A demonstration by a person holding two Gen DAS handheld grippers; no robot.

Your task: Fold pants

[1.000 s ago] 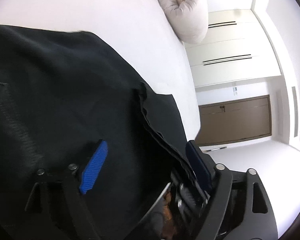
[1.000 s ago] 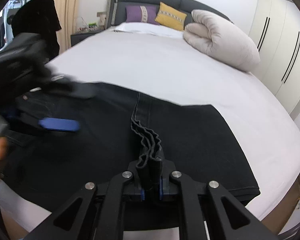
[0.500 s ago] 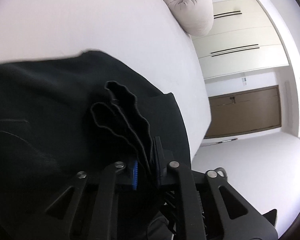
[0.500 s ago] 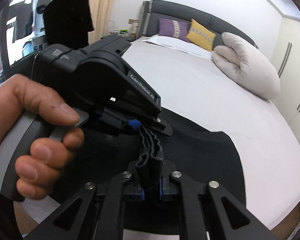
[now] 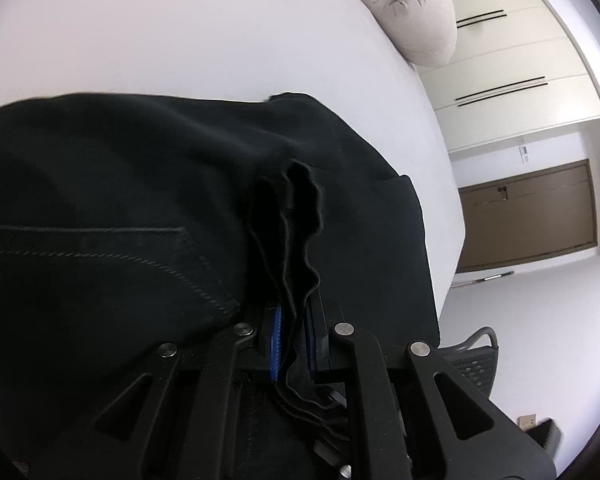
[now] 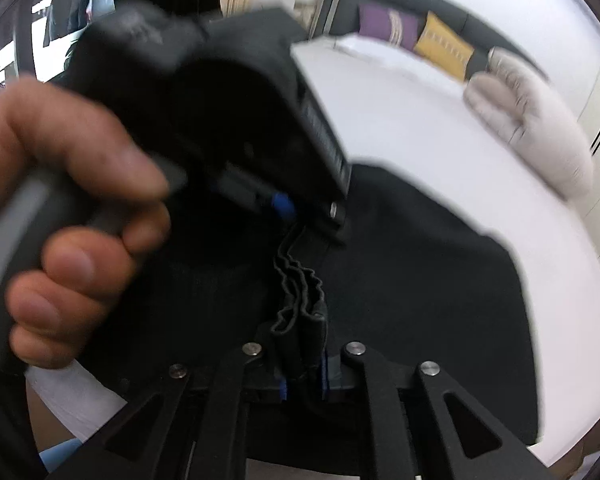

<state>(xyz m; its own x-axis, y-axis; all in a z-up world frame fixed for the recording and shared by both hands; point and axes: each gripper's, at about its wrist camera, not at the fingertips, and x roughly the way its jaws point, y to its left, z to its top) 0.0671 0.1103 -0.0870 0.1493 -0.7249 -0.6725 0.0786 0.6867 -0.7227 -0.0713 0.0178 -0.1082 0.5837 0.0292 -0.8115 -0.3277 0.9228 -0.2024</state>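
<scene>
Black pants [image 5: 120, 208] lie spread on a white bed [image 5: 204, 32]. My left gripper [image 5: 294, 340] is shut on a bunched, wavy edge of the pants [image 5: 300, 216], pinched between its blue pads. My right gripper [image 6: 304, 376] is shut on the same folded edge [image 6: 300, 292], with the pants [image 6: 420, 264] spread out behind it. In the right wrist view the left gripper [image 6: 288, 208] and the hand holding it [image 6: 68, 200] sit close above and to the left, gripping the fabric just ahead of the right fingers.
A rolled beige duvet [image 5: 412, 8] lies at the head of the bed, with purple [image 6: 384, 28] and yellow pillows [image 6: 444, 46] behind. White wardrobes [image 5: 512, 60] and a brown door [image 5: 528, 212] stand beyond the bed's right edge. A chair [image 5: 472, 356] stands on the floor.
My left gripper was open beside the fabric one second ago and has shut on the bunched edge. Both grippers have drawn close together, and the right wrist view is blurred by motion.
</scene>
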